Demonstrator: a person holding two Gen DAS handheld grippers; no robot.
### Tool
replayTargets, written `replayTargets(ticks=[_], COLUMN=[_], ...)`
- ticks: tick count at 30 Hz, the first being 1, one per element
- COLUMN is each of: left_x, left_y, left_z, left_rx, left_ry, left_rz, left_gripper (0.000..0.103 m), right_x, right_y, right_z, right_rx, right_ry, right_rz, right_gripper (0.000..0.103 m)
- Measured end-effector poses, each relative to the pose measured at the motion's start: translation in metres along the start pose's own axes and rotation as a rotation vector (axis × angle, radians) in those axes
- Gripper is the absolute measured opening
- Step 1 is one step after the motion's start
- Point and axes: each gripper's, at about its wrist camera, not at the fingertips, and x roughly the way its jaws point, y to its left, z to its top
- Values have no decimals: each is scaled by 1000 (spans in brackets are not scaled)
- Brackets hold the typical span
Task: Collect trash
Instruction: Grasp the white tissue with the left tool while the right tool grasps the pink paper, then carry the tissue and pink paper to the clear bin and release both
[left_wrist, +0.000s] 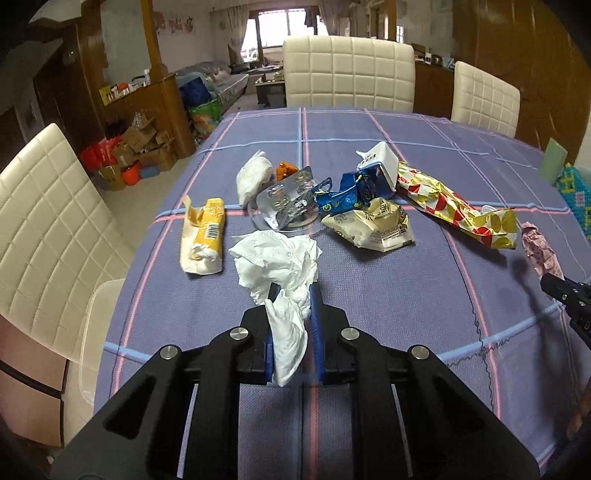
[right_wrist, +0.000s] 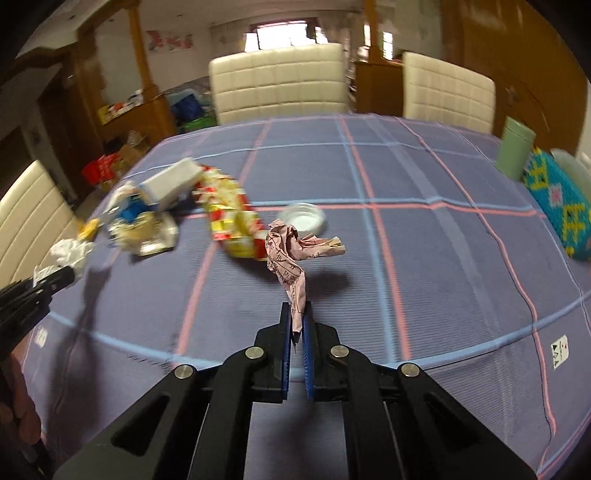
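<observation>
A lived-in home's dining room: a table under a purple plaid cloth, cream quilted dining chairs at its far edge, wooden cabinets, a sofa and curtained window beyond, cardboard boxes on the floor.

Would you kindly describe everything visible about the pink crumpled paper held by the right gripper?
The pink crumpled paper is a thin, creased sheet printed with dark characters, twisted into a loose wad with a narrow tail. The right gripper is shut on that tail, its blue pads pinching it. The wad sticks up and forward beyond the fingertips, apparently lifted clear of the purple checked tablecloth, where its shadow falls. In the picture it overlaps the red-and-yellow wrapper; contact cannot be told.
</observation>
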Motion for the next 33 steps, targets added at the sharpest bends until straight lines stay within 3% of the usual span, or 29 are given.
replayTargets(ticks=[13,33], left_x=[-49,-63], left_y=[9,16], left_z=[-13,-19], left_rx=[20,15], left_ry=[-75,-88], left_rz=[24,34], left_gripper=[17,17], right_x=[-30,-39], right_y=[57,72], right_z=[-17,-20], right_rx=[-127,-161], right_ry=[-48,-54], right_rz=[99,126], right_gripper=[6,6])
